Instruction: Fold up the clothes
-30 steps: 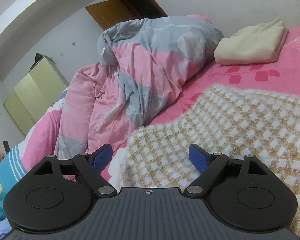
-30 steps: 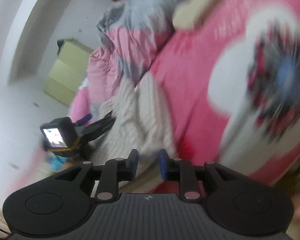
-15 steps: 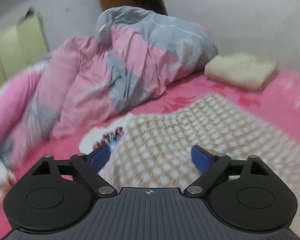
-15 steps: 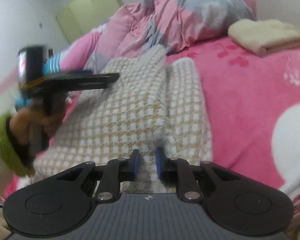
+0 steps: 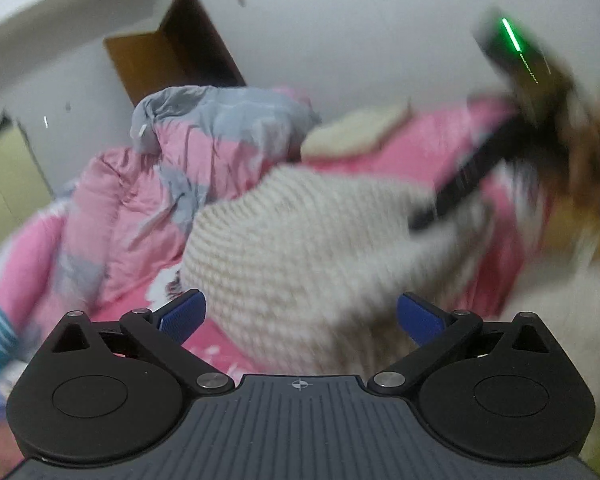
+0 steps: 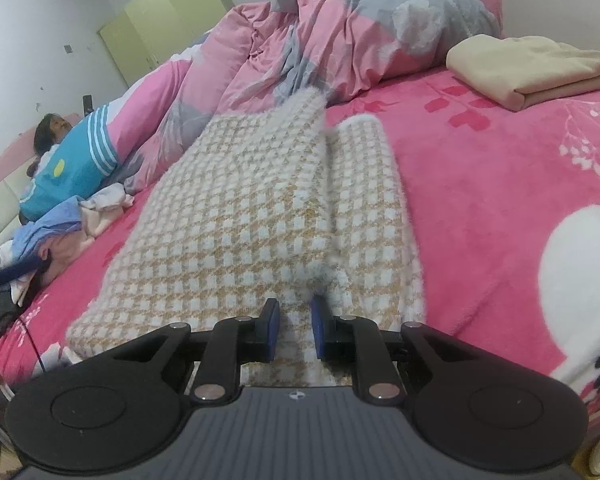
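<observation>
Left gripper [image 5: 298,314]: fingers spread wide, blue pads [image 5: 182,314] far apart, nothing between them; held above the bed, facing the sweater
Right gripper [image 6: 293,330]: fingers drawn narrow, a small gap between the blue pads [image 6: 271,330]; sweater fabric seen in that gap, contact with the pads not clear, so grip cannot be told
Sweater [image 6: 260,216]: white and tan checked knit, on the pink bedsheet [image 6: 500,184]; in the right wrist view flat in two long folded parts side by side, wider part on the left, narrower strip on the right, a crease between them running away from the gripper; in the left wrist view [image 5: 300,240] blurred, bulging up in a rounded hump
Right gripper in the left wrist view [image 5: 460,184]: dark and blurred, a green light at its upper end, tip reaching the right edge of the sweater hump
Duvet [image 6: 360,28]: pink and grey, bunched in a heap at the far side of the bed, touching the far end of the sweater
Cream cloth [image 6: 528,68]: folded, on the sheet to the right of the duvet, well apart from the sweater
Loose clothes [image 6: 60,224]: small heap at the left edge of the bed
Person [image 6: 72,156]: in a blue striped top, lying at the far left beside the duvet
Wardrobe [image 6: 164,20]: pale green, against the far wall
</observation>
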Demonstrator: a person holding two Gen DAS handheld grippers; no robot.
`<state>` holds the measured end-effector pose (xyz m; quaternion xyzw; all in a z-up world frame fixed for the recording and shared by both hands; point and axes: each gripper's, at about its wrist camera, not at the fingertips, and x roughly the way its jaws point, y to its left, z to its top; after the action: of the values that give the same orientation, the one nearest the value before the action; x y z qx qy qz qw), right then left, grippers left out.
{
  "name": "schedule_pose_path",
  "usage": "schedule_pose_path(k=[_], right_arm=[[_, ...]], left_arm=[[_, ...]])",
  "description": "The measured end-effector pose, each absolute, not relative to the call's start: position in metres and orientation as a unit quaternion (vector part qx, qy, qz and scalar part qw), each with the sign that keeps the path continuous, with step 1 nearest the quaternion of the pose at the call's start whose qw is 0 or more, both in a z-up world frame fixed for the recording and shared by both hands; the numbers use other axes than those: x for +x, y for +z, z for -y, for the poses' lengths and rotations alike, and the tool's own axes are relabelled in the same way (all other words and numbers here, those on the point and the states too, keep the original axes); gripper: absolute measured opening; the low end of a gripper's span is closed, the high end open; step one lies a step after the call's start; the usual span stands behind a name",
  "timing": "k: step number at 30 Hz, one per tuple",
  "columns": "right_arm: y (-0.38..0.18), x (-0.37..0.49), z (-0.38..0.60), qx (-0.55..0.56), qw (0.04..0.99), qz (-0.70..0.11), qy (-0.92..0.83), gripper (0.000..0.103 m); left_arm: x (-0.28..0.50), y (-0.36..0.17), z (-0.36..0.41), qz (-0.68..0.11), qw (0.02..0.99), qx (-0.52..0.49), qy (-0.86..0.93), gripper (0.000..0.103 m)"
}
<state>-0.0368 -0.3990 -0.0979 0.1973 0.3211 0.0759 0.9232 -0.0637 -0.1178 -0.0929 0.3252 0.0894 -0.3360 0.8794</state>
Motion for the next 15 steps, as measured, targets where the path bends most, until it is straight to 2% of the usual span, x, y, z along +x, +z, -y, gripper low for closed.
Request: schedule_pose_path(k=[4, 9, 12, 15], right_arm=[[-0.097, -0.037, 0.398, 0.200, 0.922, -0.323, 0.071, 0.018], [-0.097, -0.038, 0.396, 0.198, 0.923, -0.322, 0.068, 0.018], [-0.097, -0.039, 0.395, 0.196, 0.924, -0.321, 0.066, 0.018], [-0.098, -0.040, 0.394, 0.193, 0.925, -0.320, 0.065, 0.018]], left_arm=[[-0.062, -0.126, 0.143, -0.076, 0.880, 0.371, -0.287, 0.101], [-0.027, -0.113, 0.145, -0.122, 0.913, 0.289, -0.261, 0.098], [-0.018, -0.108, 0.147, -0.125, 0.913, 0.281, -0.268, 0.098], [-0.021, -0.120, 0.146, -0.098, 0.909, 0.319, -0.249, 0.098]])
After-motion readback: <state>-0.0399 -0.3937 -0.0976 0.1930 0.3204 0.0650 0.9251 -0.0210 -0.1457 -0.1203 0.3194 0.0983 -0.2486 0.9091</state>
